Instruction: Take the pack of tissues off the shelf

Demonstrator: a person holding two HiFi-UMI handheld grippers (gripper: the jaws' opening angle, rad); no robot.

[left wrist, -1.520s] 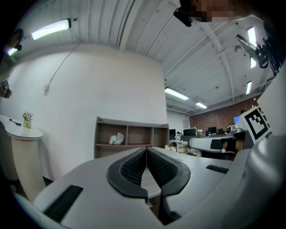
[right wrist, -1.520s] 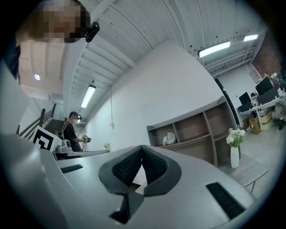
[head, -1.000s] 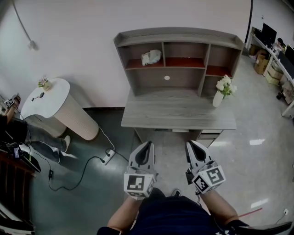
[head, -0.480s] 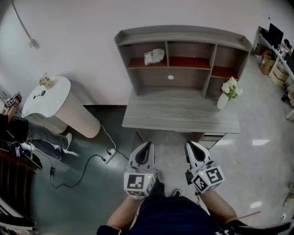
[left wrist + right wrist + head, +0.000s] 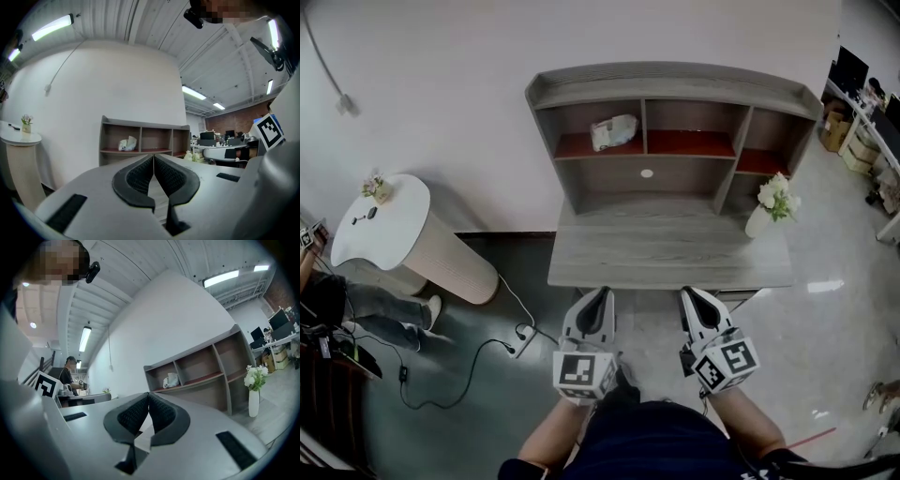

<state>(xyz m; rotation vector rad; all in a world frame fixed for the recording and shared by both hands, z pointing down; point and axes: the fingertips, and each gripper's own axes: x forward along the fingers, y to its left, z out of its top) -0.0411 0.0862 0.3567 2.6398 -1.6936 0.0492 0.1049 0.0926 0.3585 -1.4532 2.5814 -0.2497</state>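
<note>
The setting is an open-plan office with a workshop character. Indicators are workstations with monitors [image 5: 848, 70] and cardboard boxes [image 5: 836, 131] along the right side, long fluorescent ceiling lights [image 5: 52, 27] under a ribbed ceiling, a polished grey floor [image 5: 834, 319], and a power strip [image 5: 523, 339] with loose cables lying on it. A grey desk [image 5: 670, 248] carrying a shelf unit [image 5: 675, 94] stands against the white wall [image 5: 441, 75], near a white round-topped table [image 5: 375, 211].

Ceiling strip lights [image 5: 51, 27] give bright, even light, with glare on the floor [image 5: 825, 287] and fisheye-bent, dark-cornered edges.
</note>
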